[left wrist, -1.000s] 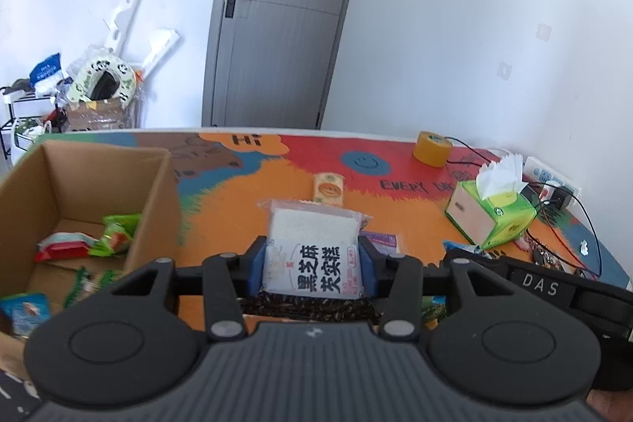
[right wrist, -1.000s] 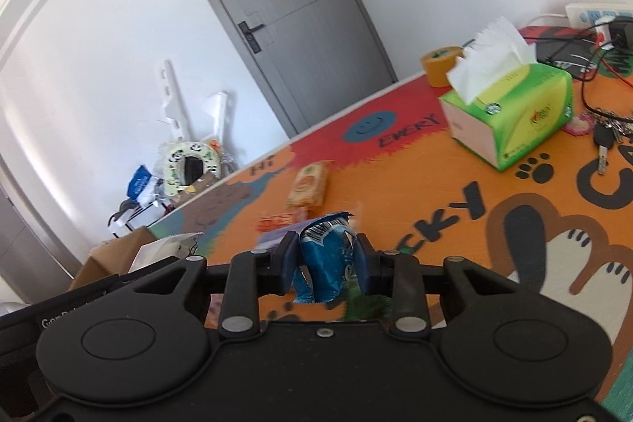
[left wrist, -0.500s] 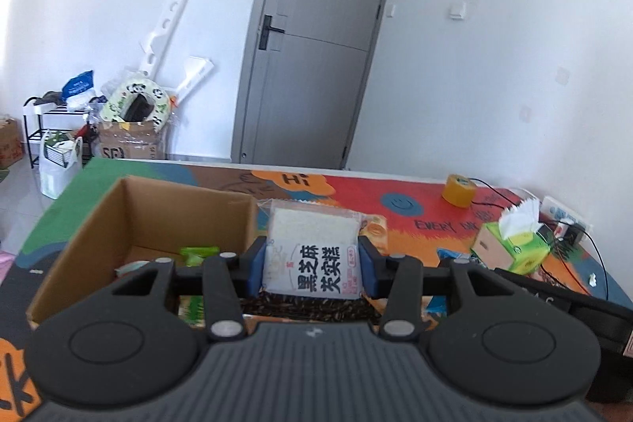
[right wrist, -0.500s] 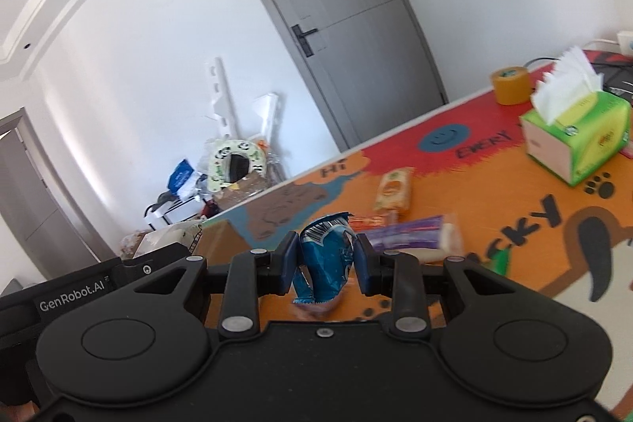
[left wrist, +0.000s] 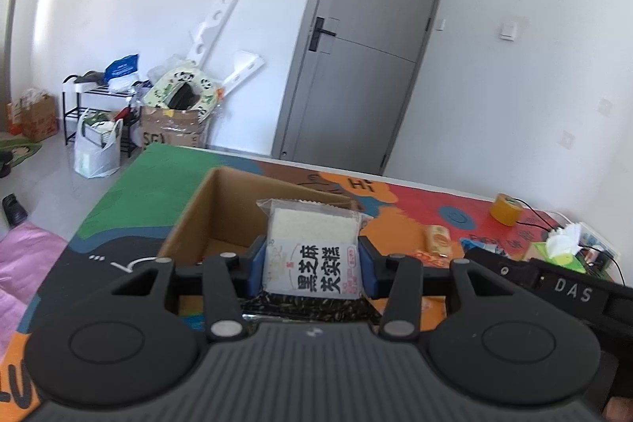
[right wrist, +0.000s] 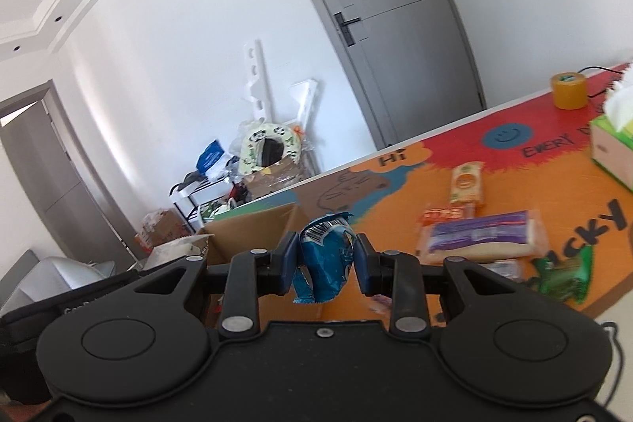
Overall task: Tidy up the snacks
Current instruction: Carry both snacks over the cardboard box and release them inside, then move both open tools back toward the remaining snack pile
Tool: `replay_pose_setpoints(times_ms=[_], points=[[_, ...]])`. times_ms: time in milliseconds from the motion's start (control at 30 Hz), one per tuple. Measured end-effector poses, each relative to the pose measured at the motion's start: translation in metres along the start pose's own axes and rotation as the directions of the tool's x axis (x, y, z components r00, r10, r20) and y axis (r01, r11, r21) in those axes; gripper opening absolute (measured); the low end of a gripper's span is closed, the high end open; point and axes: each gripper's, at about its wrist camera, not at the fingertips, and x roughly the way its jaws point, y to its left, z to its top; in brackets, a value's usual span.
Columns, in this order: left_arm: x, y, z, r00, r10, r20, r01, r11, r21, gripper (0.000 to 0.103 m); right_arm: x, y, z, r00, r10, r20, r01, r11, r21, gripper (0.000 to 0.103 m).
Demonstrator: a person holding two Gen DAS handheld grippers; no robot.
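The left hand-held gripper (left wrist: 312, 265) is clamped on a white snack pack (left wrist: 312, 256) with black printed characters; both blue pads press its sides. The pack stands upright between the pads, its sealed top edge pointing away from the camera and its printed face toward it. It hangs in front of an open cardboard box (left wrist: 221, 208) on the bench (left wrist: 158, 176); the box floor is mostly hidden behind the gripper, so its contents cannot be told.

The right hand-held gripper (right wrist: 326, 262) is clamped on a crumpled blue snack bag (right wrist: 326, 260), long axis roughly vertical, barcode end up. The cardboard box (right wrist: 253, 228) lies just beyond and left of it in this view.

On the bench (right wrist: 395, 216) to the right lie a purple-labelled packet (right wrist: 480, 236) with its long axis across the view, a green wrapper (right wrist: 563, 277), a small red packet (right wrist: 443, 214) and an orange packet (right wrist: 467, 182). Bare bench surface lies between these and the box.
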Motion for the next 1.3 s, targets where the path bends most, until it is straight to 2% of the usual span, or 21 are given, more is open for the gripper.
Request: replay_pose_setpoints(times_ms=[333,400,467,533,700,767,833,867,1133,1267,1300], points=[[0.012,0.038,-0.002,0.998,0.065,-0.020,-0.066,0.997,-0.033,0.046,0.031,0.035,-0.008,0.996,0.058,-0.063,-0.060,0.998,-0.028,0.031],[0.010,0.042,-0.001,0.997,0.075,-0.003,-0.075,0.997,-0.025,0.051,0.036,0.041,-0.010,0.995,0.065,-0.072,-0.067,0.997,-0.035,0.031],[0.008,0.045,0.002,0.998,0.067,0.006,-0.067,0.997,-0.027,0.062,0.041,0.046,-0.011,0.994,0.068,-0.083,-0.072,0.997,-0.041,0.031],[0.003,0.050,0.003,0.997,0.073,0.026,-0.072,0.997,-0.032,0.068,0.046,0.052,-0.013,0.993,0.069,-0.094,-0.073,0.996,-0.045,0.031],[-0.001,0.061,0.007,0.995,0.101,0.017,-0.100,0.994,-0.047,0.074,0.049,0.062,-0.017,0.990,0.086,-0.111,-0.092,0.994,-0.050,0.032],[-0.003,0.064,0.006,0.993,0.119,0.012,-0.119,0.992,-0.051,0.079,0.049,0.066,-0.018,0.988,0.093,-0.124,-0.101,0.993,-0.058,0.035],[-0.005,0.066,0.004,0.992,0.126,0.010,-0.125,0.991,-0.054,0.083,0.049,0.067,-0.017,0.989,0.085,-0.124,-0.092,0.994,-0.053,0.048],[-0.005,0.066,0.003,0.992,0.128,0.003,-0.127,0.990,-0.054,0.084,0.047,0.066,-0.017,0.990,0.084,-0.116,-0.090,0.995,-0.049,0.050],[-0.008,0.050,0.000,0.994,0.111,-0.003,-0.111,0.993,-0.027,0.089,0.026,0.045,-0.011,0.997,0.016,-0.080,-0.018,1.000,-0.022,0.072],[-0.013,0.035,-0.002,0.998,0.067,0.015,-0.067,0.998,-0.015,0.089,0.015,0.029,-0.009,0.996,0.011,-0.086,-0.009,1.000,0.016,0.078],[-0.014,0.031,-0.002,0.997,0.070,0.014,-0.070,0.998,-0.008,0.090,0.012,0.026,-0.009,0.997,0.006,-0.079,-0.004,1.000,0.016,0.085]])
